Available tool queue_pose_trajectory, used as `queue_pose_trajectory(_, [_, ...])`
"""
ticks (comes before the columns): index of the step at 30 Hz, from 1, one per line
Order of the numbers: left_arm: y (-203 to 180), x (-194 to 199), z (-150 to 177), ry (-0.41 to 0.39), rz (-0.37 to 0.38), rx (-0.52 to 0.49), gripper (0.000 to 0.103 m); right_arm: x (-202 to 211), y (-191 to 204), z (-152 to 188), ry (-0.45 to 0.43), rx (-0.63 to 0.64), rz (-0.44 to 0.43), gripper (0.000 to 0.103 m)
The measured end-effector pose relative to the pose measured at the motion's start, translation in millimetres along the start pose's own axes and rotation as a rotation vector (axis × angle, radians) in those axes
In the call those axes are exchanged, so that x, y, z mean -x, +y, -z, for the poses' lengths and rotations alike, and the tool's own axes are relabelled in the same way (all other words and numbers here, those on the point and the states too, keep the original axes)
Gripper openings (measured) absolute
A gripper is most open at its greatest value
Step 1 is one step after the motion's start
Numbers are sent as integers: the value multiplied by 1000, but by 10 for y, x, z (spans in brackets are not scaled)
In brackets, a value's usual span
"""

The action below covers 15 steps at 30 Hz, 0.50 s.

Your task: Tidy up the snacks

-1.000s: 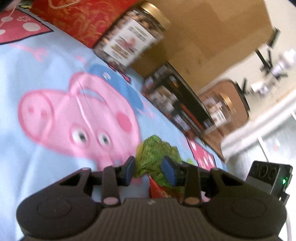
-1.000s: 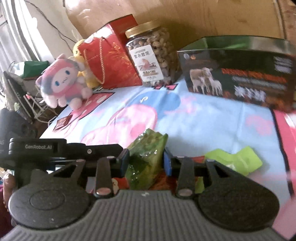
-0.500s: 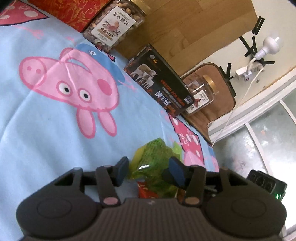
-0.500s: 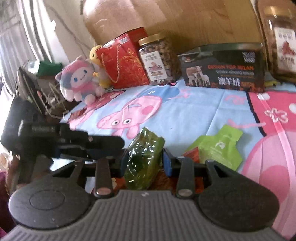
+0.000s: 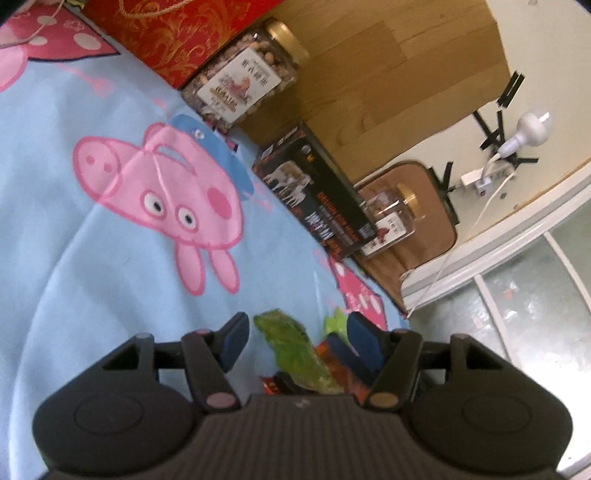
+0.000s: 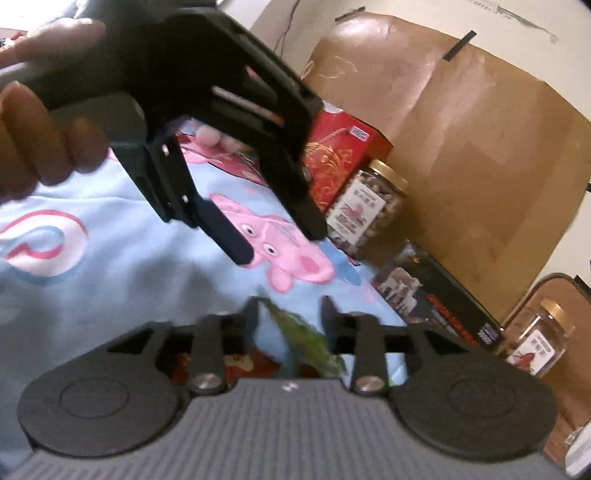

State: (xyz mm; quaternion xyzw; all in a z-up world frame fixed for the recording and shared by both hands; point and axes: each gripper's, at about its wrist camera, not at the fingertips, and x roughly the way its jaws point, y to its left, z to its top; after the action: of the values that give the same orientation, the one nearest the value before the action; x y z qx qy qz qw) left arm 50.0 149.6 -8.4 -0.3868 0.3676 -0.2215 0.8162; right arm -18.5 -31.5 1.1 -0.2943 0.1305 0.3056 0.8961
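A green snack packet (image 5: 295, 350) lies between my left gripper's (image 5: 297, 332) spread blue pads, touching neither; an orange-red packet (image 5: 332, 373) and another green one (image 5: 334, 321) lie beside it. In the right wrist view the green packet (image 6: 306, 339) sits blurred between my right gripper's (image 6: 290, 314) wide-apart fingers, touching neither. The left gripper (image 6: 273, 236) hangs open above the blue cartoon-pig cloth (image 6: 110, 280), held by a hand (image 6: 40, 147).
Along the back stand a red gift box (image 5: 177, 33), a nut jar (image 5: 243, 81), a dark box with sheep pictures (image 5: 317, 199) and a second jar (image 5: 391, 218). They also show in the right wrist view: red box (image 6: 340, 155), jar (image 6: 365, 210), dark box (image 6: 436, 306), second jar (image 6: 535, 343).
Both grippers have opened wider and let go of the green packet. The left gripper lifted and now hangs high in the right wrist view. The right camera swung left.
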Motion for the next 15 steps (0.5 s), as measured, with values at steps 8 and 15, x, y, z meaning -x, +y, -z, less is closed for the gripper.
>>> queue_pose_trajectory(8, [-2, -197, 27, 81, -13, -18, 60, 47, -634, 3, 69, -363, -120, 67])
queue_pose_trajectory(15, [-47, -390, 76, 118, 5, -15, 49, -94, -713, 137, 157, -460, -183, 68])
